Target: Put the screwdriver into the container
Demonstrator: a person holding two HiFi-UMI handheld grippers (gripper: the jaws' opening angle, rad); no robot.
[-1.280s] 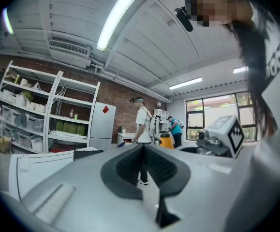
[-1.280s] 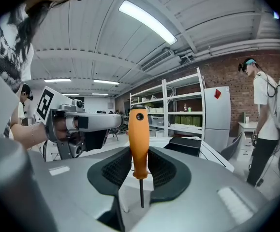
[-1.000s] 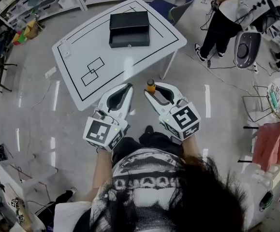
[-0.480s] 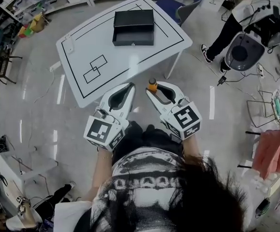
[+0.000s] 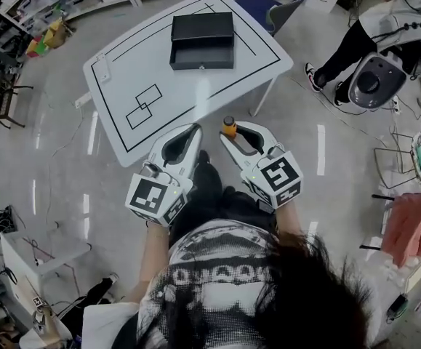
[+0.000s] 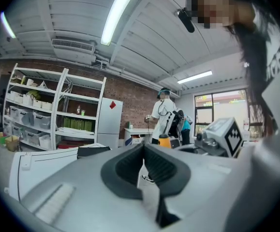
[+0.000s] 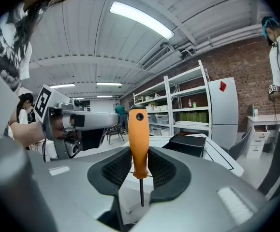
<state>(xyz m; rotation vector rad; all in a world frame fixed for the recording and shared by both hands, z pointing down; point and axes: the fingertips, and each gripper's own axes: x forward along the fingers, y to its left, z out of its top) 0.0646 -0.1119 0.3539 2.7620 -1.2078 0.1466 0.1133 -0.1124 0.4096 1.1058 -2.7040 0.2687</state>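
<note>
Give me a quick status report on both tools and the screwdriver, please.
Left tool shut, empty. Right tool shut on orange-handled screwdriver. Black rectangular container open on white table ahead. Nothing seen in the way.

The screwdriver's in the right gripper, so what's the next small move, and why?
Probably carry the right gripper forward toward the black container: its jaws clamp the screwdriver upright, but it appears short of the table, with the container at the far side.

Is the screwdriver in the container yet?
Not yet. The right gripper holds the screwdriver upright by its orange handle, short of the table where the black container sits.
</note>
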